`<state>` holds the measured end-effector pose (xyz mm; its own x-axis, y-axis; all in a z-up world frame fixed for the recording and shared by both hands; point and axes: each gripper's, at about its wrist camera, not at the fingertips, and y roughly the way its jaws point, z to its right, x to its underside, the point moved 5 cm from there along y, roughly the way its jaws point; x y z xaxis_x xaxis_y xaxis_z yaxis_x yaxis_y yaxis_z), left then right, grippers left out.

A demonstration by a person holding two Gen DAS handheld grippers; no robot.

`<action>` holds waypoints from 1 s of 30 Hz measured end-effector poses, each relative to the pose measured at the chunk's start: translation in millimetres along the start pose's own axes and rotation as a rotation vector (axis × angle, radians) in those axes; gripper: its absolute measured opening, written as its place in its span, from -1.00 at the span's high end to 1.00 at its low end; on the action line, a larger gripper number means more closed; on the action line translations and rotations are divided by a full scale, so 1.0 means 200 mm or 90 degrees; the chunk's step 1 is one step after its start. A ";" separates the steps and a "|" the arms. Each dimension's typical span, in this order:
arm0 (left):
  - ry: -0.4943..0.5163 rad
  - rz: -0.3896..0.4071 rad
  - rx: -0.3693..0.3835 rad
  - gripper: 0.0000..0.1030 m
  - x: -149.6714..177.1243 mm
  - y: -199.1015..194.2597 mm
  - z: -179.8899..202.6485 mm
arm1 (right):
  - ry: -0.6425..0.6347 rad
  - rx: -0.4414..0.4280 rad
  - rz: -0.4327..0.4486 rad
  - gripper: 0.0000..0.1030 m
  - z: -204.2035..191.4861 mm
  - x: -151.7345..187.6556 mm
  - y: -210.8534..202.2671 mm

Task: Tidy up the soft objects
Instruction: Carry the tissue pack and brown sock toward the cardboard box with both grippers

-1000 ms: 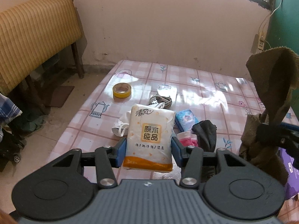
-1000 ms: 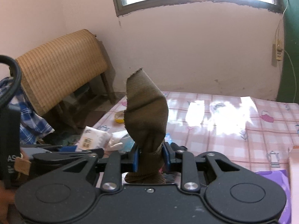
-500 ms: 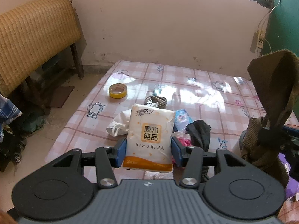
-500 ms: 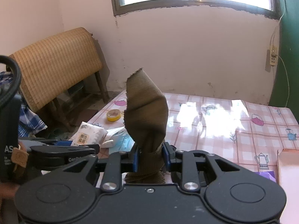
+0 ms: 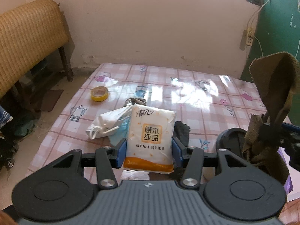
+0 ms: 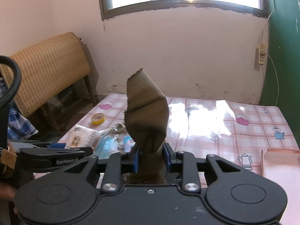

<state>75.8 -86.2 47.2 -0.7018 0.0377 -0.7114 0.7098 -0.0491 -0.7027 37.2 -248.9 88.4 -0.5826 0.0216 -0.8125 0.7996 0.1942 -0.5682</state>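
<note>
My left gripper (image 5: pixel 149 151) is shut on a white and orange tissue pack (image 5: pixel 151 135) and holds it above the near edge of the pink checked table (image 5: pixel 187 101). My right gripper (image 6: pixel 151 156) is shut on an olive-brown sock (image 6: pixel 148 120), whose free end stands up above the fingers; the sock also shows at the right of the left wrist view (image 5: pixel 270 101). On the table lie white and blue face masks (image 5: pixel 108 123), a black sock (image 5: pixel 181 131) and a small blue tissue packet (image 6: pixel 128 142).
A yellow tape roll (image 5: pixel 99 93) and a coiled strap (image 5: pixel 136 101) lie further back on the table. A cardboard box (image 6: pixel 279 161) stands at the right near edge, with a purple bag (image 5: pixel 286 178) beside it. A woven chair (image 6: pixel 46 71) stands to the left.
Both grippers have drawn back and risen a little with their loads; the table looks further off in both views. The grips have not changed.
</note>
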 end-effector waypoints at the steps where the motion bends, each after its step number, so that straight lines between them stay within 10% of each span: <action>1: 0.001 -0.001 0.003 0.00 0.00 0.00 0.01 | 0.002 0.001 -0.001 0.36 0.01 0.00 0.00; 30: 0.061 -0.002 0.076 0.00 -0.02 0.01 0.45 | 0.043 0.062 0.004 0.36 0.39 0.03 -0.08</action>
<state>73.5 -176.4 49.2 -0.6910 0.1333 -0.7105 0.6909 -0.1671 -0.7033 32.1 -328.1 81.7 -0.5834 0.0891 -0.8073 0.8117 0.0977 -0.5758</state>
